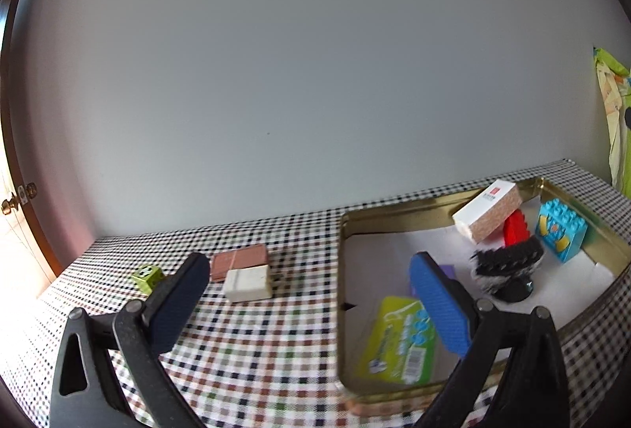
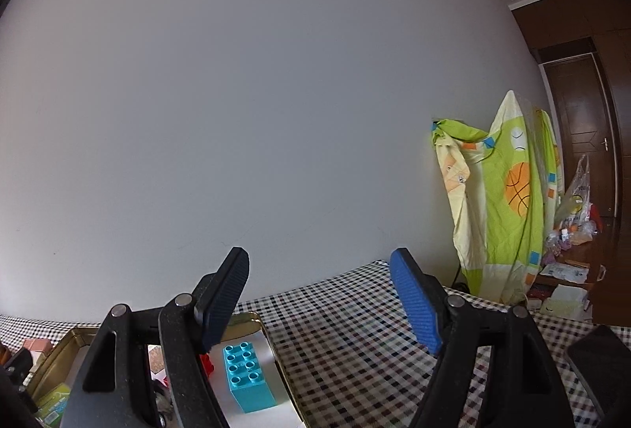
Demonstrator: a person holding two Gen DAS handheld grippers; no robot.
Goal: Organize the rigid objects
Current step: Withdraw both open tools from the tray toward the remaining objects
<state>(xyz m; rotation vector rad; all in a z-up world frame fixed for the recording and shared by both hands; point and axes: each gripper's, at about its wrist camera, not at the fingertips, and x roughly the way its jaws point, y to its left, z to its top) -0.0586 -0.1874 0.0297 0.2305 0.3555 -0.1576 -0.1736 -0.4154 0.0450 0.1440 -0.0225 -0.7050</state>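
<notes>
Both grippers are spread wide and hold nothing. The left gripper (image 1: 311, 284) has a shiny gold metal tray (image 1: 398, 217) just right of it. The right gripper (image 2: 319, 298) has a bright blue plastic building brick (image 2: 246, 374) below its left finger.

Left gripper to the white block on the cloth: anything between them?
Nothing visible. The left gripper is open and empty; only bare checkered tablecloth lies before the white block, which touches the brown block behind it.

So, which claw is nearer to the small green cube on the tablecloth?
Left. The left claw hovers open beside the green cube; the right claw is over the gold tin's far corner, cube out of its view.
</notes>
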